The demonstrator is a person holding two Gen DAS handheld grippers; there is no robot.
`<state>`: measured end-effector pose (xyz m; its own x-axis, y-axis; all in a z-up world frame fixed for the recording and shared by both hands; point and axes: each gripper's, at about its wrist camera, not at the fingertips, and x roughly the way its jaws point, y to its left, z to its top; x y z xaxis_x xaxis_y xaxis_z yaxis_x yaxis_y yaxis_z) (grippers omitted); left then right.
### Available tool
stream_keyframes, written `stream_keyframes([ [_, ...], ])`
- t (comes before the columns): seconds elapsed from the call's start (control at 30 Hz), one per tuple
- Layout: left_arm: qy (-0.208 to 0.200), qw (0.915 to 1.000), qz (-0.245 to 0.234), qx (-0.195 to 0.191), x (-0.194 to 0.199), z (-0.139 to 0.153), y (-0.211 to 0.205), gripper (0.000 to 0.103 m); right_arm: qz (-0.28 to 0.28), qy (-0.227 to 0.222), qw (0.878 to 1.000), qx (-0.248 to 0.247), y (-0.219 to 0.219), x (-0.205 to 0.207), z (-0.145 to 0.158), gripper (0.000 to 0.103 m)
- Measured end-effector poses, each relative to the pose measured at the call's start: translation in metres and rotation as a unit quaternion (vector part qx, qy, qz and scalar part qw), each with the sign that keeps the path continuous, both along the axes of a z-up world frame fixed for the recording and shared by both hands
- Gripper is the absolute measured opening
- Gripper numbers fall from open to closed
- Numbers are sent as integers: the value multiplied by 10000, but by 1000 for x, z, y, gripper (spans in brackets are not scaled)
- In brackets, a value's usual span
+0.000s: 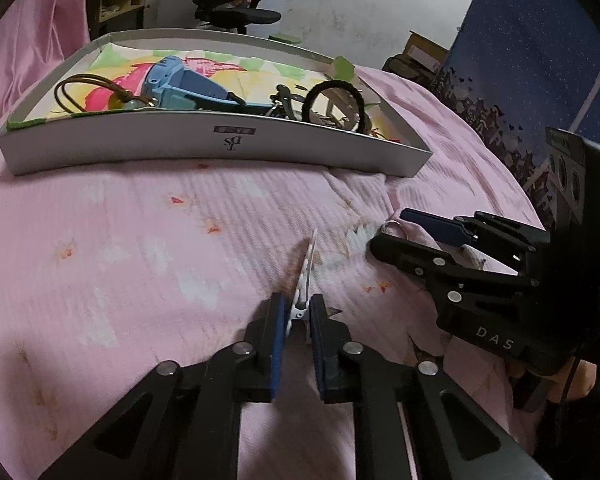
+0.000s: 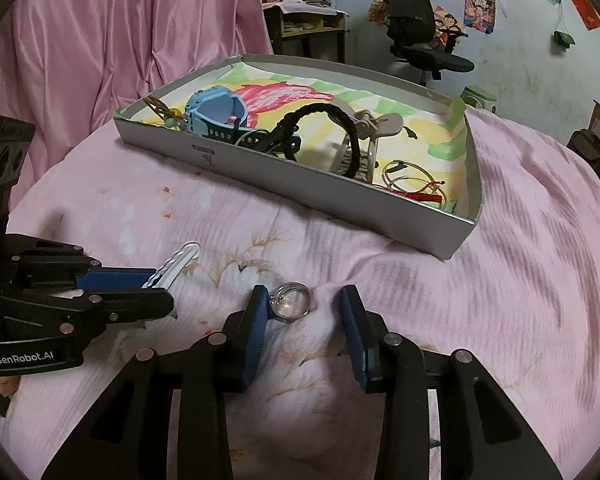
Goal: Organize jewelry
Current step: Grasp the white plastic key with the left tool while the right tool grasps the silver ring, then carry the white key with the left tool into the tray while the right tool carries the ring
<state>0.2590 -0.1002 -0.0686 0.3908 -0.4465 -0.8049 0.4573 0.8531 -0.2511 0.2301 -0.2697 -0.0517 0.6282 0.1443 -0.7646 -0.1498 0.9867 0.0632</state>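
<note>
We are mid-pickup on the pink bedspread (image 2: 380, 272): our left gripper (image 1: 299, 312) is clenched on a hair clip (image 1: 306, 276), our right gripper (image 2: 304, 300) straddles the silver ring (image 2: 290, 304) unclamped, and both likely go next into the tray (image 2: 300, 188)

The left gripper (image 1: 299, 312) points steeply down, its jaws pinched on the end of a hair clip (image 1: 306, 276). The right gripper (image 2: 305, 306) tilts down at a like angle just beside it, its jaws apart around a ring (image 2: 290, 303); the left pad touches the ring, the right pad stands clear.
</note>
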Motion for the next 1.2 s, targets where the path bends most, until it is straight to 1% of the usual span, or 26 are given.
stream_keyframes([
  [0.37,-71,9998,46,-174,-3,2,7,12,1,32,10000,-6,2,-2,-2,33],
  [0.53,-120,9994,66,-319,-5,5,12,12,51,-15,10000,-17,4,-3,-1,21],
  [0.6,-135,9993,70,-334,-5,6,13,12,66,-25,10000,-3,4,-2,-1,20],
  [0.83,-183,9989,114,-420,-6,9,17,12,89,-86,9999,42,6,0,0,19],
  [1.03,-167,9981,204,-554,-5,11,22,12,112,-84,9998,128,7,11,-1,19],
  [1.2,-139,9980,205,-590,-5,10,22,12,184,-7,9997,172,8,16,-3,19],
])
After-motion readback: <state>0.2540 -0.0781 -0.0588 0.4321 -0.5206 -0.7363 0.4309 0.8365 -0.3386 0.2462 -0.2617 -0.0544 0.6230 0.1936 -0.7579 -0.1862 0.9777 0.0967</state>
